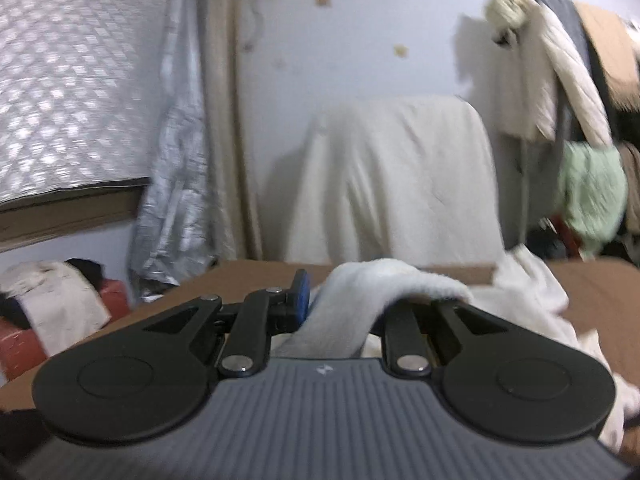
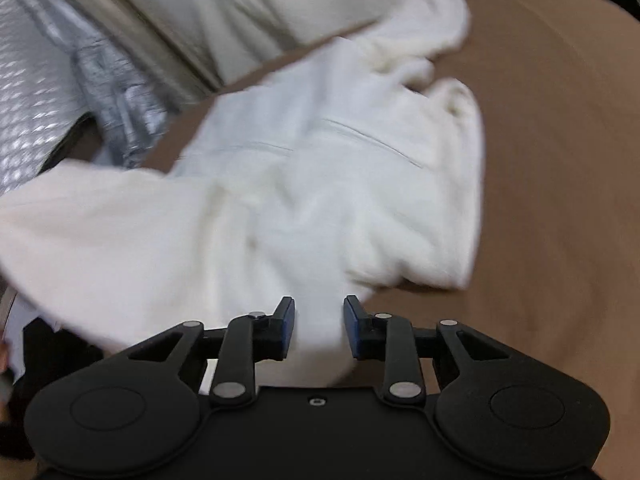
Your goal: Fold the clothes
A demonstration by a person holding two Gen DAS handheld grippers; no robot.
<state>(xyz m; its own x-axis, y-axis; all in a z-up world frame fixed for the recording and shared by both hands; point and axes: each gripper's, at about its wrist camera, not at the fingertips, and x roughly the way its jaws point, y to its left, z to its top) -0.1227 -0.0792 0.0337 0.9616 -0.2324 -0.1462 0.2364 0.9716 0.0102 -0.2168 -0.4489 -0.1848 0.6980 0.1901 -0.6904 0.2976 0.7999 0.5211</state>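
Note:
A white fleecy garment [image 2: 320, 168] lies crumpled across the brown table [image 2: 560, 200]. In the left wrist view a fold of the garment [image 1: 360, 292] is lifted off the table [image 1: 248, 276]. My left gripper [image 1: 348, 300] is shut on that fold. The cloth drapes over its right finger and hides it, while the blue pad of the left finger [image 1: 301, 292] shows. My right gripper [image 2: 319, 320] points down at the near part of the garment. Its jaws stand apart, with white cloth seen in the gap and the pads not pressing on it.
A chair draped in white cloth [image 1: 400, 176] stands behind the table. A silver quilted cover [image 1: 68, 80] hangs at the left, with a red box [image 1: 116, 296] and clothes below it. A rack with coats [image 1: 568, 80] and a green cloth [image 1: 592, 192] is at the right.

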